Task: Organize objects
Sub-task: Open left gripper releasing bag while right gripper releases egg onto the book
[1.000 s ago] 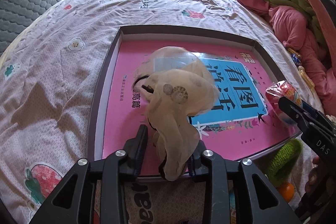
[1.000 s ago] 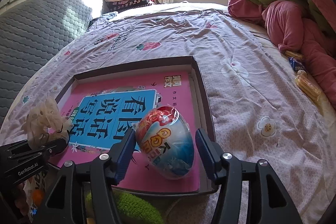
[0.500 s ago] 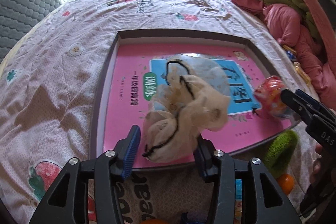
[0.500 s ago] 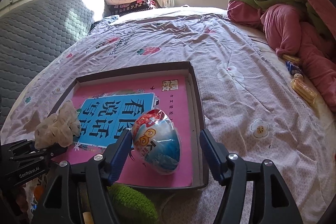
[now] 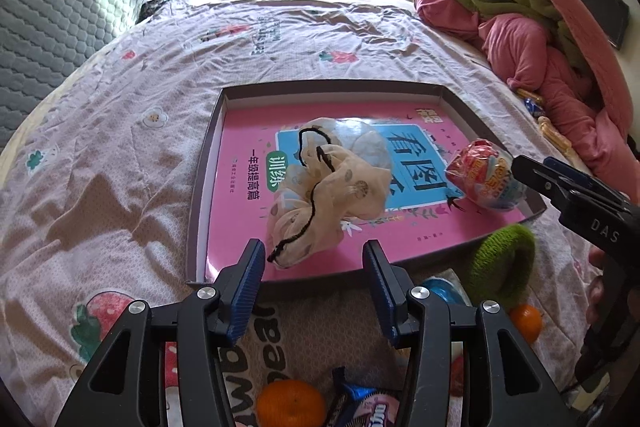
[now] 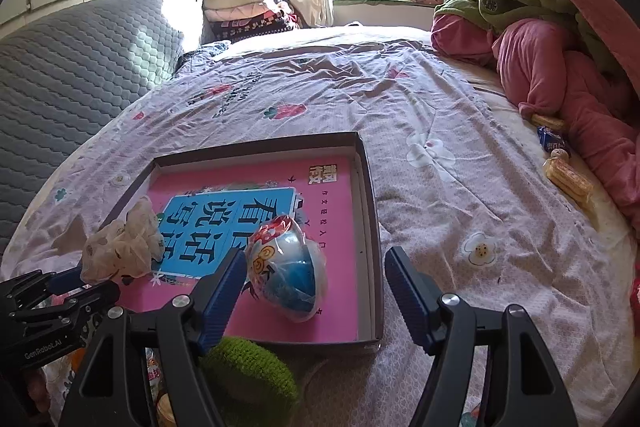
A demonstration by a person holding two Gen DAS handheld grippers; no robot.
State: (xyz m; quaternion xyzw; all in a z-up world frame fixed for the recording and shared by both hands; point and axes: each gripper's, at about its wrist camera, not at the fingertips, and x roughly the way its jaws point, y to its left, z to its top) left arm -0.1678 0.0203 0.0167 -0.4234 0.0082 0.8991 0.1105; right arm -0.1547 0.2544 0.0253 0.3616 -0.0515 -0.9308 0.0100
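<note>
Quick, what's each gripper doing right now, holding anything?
Left gripper: open, holding nothing; the beige scrunchie lies in the tray.
Right gripper: open, holding nothing; the toy egg lies there too.

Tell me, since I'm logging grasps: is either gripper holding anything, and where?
Nothing is held. Left gripper is open behind the scrunchie; right gripper is open beside the toy egg.

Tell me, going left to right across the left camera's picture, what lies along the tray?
Tray's left wall → beige scrunchie → wrapped toy egg → right gripper at the picture's right edge.
</note>
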